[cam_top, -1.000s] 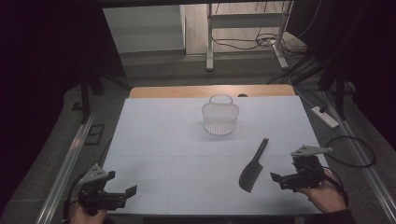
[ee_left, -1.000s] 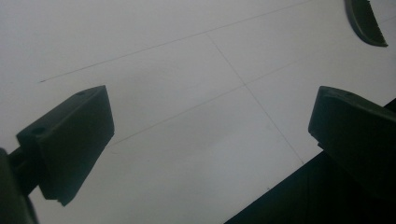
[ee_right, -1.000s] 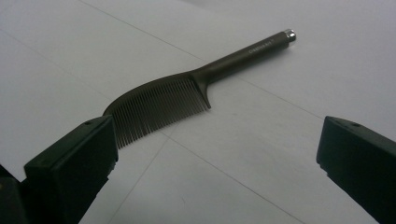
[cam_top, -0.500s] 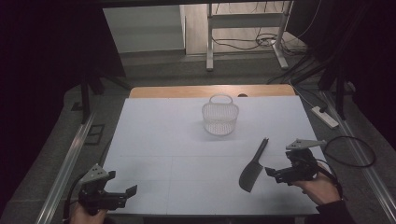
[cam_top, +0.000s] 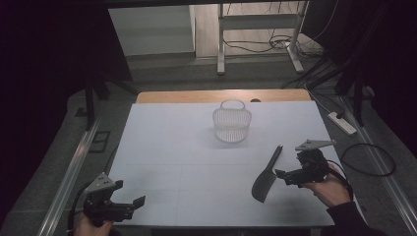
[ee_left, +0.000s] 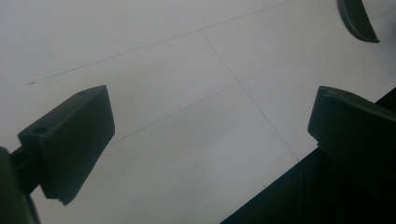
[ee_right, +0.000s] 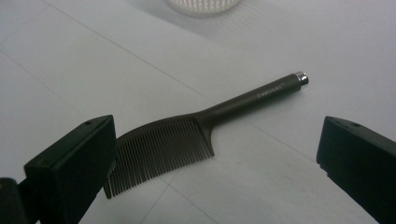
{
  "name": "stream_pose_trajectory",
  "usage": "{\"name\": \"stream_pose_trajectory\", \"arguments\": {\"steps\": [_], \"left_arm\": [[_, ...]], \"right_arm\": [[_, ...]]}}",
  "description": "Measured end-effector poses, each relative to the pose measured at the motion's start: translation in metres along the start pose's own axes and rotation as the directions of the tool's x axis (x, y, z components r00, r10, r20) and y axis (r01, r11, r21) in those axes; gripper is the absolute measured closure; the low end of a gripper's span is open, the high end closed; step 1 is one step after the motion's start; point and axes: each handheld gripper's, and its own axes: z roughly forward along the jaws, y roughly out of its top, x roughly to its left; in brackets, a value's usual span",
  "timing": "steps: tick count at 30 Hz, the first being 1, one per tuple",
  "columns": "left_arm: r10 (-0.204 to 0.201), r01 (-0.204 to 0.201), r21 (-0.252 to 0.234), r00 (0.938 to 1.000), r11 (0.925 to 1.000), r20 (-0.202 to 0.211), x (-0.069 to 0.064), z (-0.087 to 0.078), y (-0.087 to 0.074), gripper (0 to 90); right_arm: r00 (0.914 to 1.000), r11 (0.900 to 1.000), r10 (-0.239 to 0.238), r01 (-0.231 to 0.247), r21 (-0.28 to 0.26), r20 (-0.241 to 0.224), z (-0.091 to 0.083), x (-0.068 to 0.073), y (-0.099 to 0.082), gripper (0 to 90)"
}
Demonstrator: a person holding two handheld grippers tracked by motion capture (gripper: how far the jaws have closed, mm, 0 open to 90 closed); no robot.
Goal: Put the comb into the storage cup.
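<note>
A dark comb with a long thin handle lies flat on the white table, right of centre, its toothed head toward the front edge. My right gripper is held just right of the comb head, open and pointing at it. In the right gripper view the comb lies between and beyond the spread jaws of the right gripper, untouched. A white mesh basket stands upright behind the comb. At the front left corner my left gripper is open and empty.
In the left gripper view the left gripper hangs over bare table near the front edge, with the comb head far off at top right. The basket's base shows beyond the comb handle. A power strip lies on the floor at right.
My right gripper has moved left and slightly forward, closing in on the comb head. The left gripper, the comb and the basket have stayed put.
</note>
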Motion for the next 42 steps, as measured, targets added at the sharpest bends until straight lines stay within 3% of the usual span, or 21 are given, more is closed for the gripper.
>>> {"name": "stream_pose_trajectory", "arguments": {"steps": [7,42], "left_arm": [[0.000,0.000,0.005,0.9999,1.0000,0.016,0.001,0.001,0.000,1.4],[0.006,-0.006,0.010,0.9998,0.9999,0.020,0.001,0.001,0.001,1.1]], "right_arm": [[0.9998,0.9998,-0.013,0.014,0.017,-0.011,0.010,-0.001,0.009,0.0],[0.9997,0.9966,0.024,-0.024,0.079,-0.008,0.045,-0.014,0.040,0.0]]}}
